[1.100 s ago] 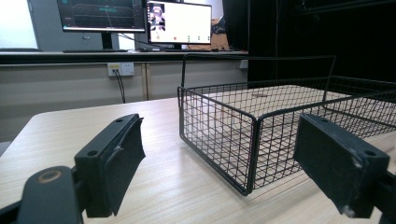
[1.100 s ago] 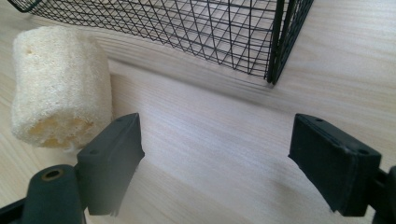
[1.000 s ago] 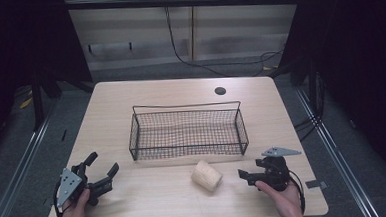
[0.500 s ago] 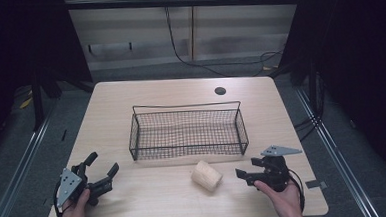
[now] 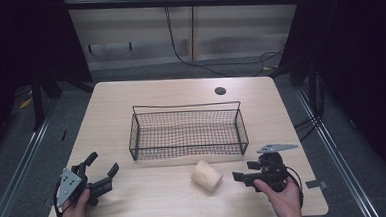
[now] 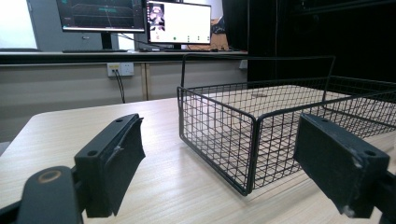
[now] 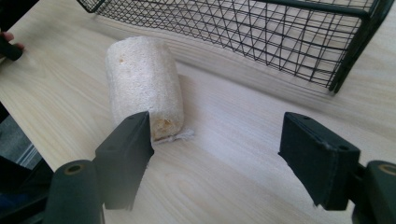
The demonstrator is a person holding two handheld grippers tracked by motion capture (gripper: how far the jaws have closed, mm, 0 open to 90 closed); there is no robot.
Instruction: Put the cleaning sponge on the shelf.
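My right claw (image 7: 215, 154) gapes wide; the loofah roll (image 7: 142, 88) sits ahead-left (basket (image 7: 261, 32) beyond), so I should shift left before closing.

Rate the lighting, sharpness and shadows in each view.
High view: the table is evenly lit, its surroundings fall to black, and the picture is soft. Left gripper view: the wire basket is crisp, while the monitors glare bright. Right gripper view: the loofah roll is sharp and casts a soft shadow on the wood.
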